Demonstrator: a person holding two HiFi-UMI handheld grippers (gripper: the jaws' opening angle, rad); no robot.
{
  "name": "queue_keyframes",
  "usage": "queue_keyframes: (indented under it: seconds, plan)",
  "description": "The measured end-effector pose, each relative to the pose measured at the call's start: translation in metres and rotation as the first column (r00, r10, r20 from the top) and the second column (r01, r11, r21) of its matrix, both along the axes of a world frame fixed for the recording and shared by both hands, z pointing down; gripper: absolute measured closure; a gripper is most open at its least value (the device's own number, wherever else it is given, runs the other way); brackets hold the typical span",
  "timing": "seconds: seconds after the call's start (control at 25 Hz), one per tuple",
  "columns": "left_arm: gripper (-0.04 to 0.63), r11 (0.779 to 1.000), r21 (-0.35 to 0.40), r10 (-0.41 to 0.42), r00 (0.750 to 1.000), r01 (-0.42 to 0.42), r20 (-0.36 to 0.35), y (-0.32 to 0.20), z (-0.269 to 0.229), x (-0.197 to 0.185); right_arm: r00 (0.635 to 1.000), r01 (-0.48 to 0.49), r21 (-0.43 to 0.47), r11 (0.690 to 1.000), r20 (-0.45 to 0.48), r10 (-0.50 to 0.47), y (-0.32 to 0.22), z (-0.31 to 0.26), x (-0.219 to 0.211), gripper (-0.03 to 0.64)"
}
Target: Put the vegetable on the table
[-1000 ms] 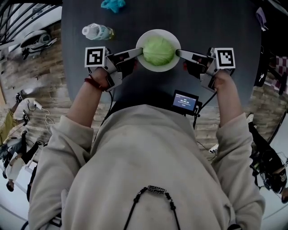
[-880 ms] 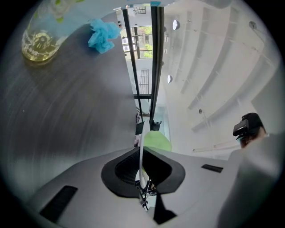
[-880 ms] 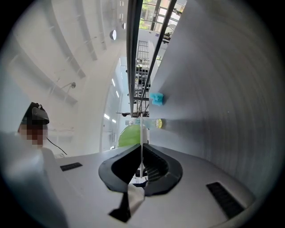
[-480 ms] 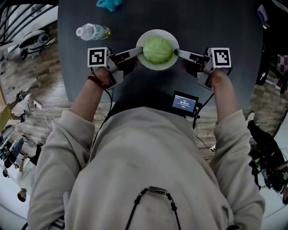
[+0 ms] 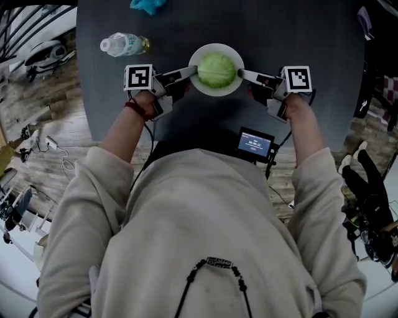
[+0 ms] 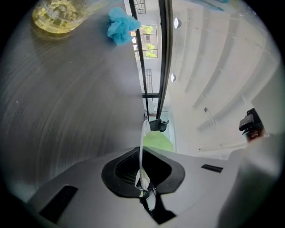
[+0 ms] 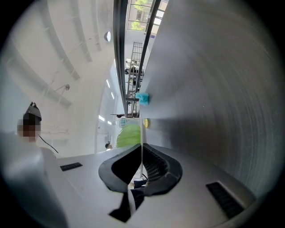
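So the cabbage (image 5: pixel 216 69) sits right in the middle of the white bowl (image 5: pixel 216 46), and the bowl is over the dark worktop (image 5: pixel 280 31). Left tongs (image 5: pixel 194 70) are clamped on the bowl's left rim, and right tongs (image 5: pixel 241 73) are clamped on its right rim. Both are pinching that thin white edge tight. Honestly can't tell if the bowl's bottom is touching the worktop or not. A plastic bottle (image 5: pixel 123 45) lies on its side to the far left of the bowl, and a blue cloth (image 5: pixel 147 5) sits well beyond the bowl, also a bit left. A small screen gadget (image 5: pixel 255 143) is on the near side of the bowl, slightly right.
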State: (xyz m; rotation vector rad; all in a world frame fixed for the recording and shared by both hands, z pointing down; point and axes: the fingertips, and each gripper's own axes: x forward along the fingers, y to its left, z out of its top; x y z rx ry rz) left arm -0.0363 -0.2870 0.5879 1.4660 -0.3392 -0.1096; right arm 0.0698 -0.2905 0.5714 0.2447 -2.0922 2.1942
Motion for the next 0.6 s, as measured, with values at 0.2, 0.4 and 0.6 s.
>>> queue_keyframes:
  seconds: [0.2, 0.4, 0.6]
  plan:
    - [0.577, 1.0, -0.009, 0.009, 0.999, -0.008, 0.035, 0.0, 0.016, 0.001, 1.0, -0.004, -0.011, 1.0, -0.021, 0.004, 0.0, 0.021, 0.002, 0.59]
    - [0.577, 1.0, 0.0, 0.012, 0.997, -0.012, 0.072, 0.001, 0.031, 0.0, 0.999, -0.008, -0.012, 1.0, -0.039, 0.008, 0.003, 0.037, 0.002, 0.591]
    - [0.577, 0.998, -0.057, 0.037, 0.993, -0.031, 0.112, 0.01, 0.048, -0.005, 0.998, 0.022, -0.009, 1.0, -0.055, -0.023, 0.007, 0.047, -0.002, 0.589]
